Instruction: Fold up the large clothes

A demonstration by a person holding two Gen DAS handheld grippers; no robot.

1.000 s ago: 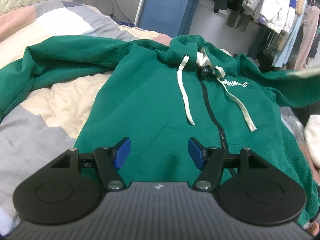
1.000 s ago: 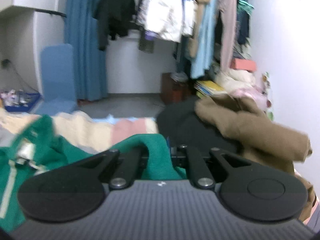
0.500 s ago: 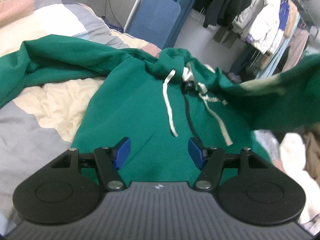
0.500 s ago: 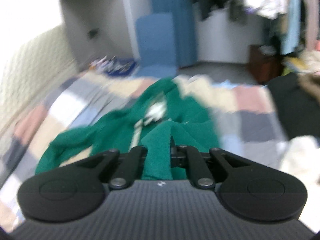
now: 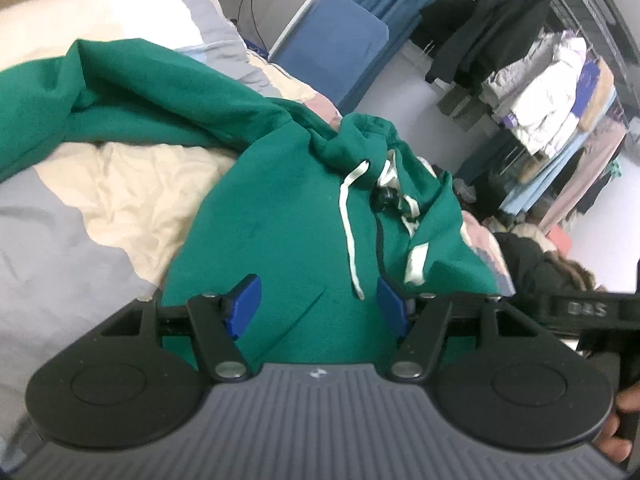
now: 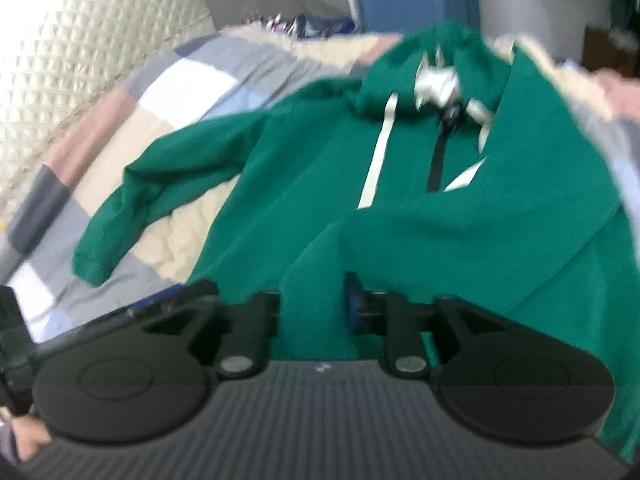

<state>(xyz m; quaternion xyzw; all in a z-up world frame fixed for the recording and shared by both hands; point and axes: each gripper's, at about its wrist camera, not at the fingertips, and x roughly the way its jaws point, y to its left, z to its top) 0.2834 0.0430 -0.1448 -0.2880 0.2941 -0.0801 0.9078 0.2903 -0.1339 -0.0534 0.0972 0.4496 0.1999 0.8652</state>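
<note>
Left wrist view: a bed (image 5: 80, 248) with a patchwork quilt in grey, cream and pink fills the near and left part of the scene, and a green hoodie (image 5: 280, 232) lies spread front-up across it. One sleeve (image 5: 120, 108) stretches away to the left over the quilt. The other sleeve (image 6: 460, 248) is folded in across the chest, its cuff end reaching to the near edge in the right wrist view. On the far right a clothes rack (image 5: 552, 92) hangs full of jackets, with a blue panel (image 5: 344, 44) leaning against the far wall.

The hood (image 5: 356, 144) sits bunched at the far end of the hoodie, and two white drawstrings (image 5: 348, 232) trail down on either side of the dark zip (image 5: 380, 240).

The left gripper (image 5: 316, 308) hovers low over the hoodie's near hem, its blue pads wide apart with nothing between them. The right gripper (image 6: 314, 308) is clenched on the cuff end of the folded-in sleeve, green cloth filling the space between its fingers; this view is blurred.
</note>
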